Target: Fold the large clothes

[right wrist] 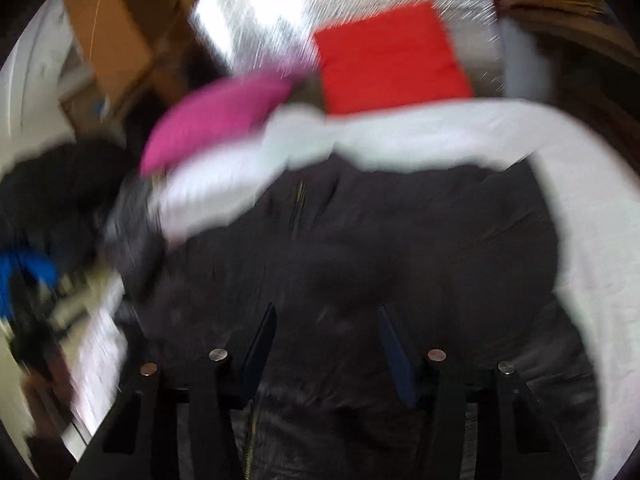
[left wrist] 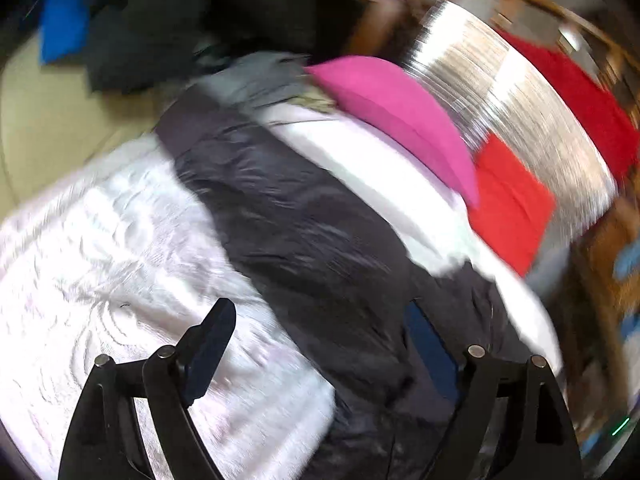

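A large dark grey-black jacket (left wrist: pixel 304 216) lies across a white quilted bed (left wrist: pixel 100 248). My left gripper (left wrist: pixel 320 320) is open just above it; its left finger (left wrist: pixel 212 344) is over the white bedding, and its right finger is partly buried in the jacket's fabric. In the right wrist view the same jacket (right wrist: pixel 400 240) fills the middle, with a zipper running down it. My right gripper (right wrist: pixel 328 328) is open and empty, its fingers spread just above the dark fabric. Both views are motion-blurred.
A pink pillow (left wrist: pixel 400 116) and a red pillow (left wrist: pixel 508 200) lie at the head of the bed against a shiny silver headboard (left wrist: pixel 520 92). A dark pile with blue cloth (left wrist: pixel 64 20) lies at the far left. Wooden furniture (right wrist: pixel 108 28) stands behind.
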The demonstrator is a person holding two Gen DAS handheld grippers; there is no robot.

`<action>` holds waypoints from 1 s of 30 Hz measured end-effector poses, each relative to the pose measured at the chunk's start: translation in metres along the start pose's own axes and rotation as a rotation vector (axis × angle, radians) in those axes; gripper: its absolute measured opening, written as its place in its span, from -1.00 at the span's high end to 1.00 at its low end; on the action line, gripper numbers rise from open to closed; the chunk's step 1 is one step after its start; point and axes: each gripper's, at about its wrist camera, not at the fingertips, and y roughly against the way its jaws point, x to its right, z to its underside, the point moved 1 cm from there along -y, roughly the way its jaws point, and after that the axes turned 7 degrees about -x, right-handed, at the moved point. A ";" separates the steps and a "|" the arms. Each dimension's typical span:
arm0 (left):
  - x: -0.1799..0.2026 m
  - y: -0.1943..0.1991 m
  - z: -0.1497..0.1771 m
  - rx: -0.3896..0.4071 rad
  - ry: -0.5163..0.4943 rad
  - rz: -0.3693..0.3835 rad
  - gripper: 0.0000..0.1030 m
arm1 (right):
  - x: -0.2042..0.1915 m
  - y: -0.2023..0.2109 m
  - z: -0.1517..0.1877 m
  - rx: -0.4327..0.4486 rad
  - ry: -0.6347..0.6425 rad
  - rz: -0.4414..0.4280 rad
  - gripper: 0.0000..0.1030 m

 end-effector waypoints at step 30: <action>0.102 -0.013 0.035 -0.124 -0.096 0.400 0.89 | 0.009 0.064 -0.003 0.140 -0.098 -0.105 -0.03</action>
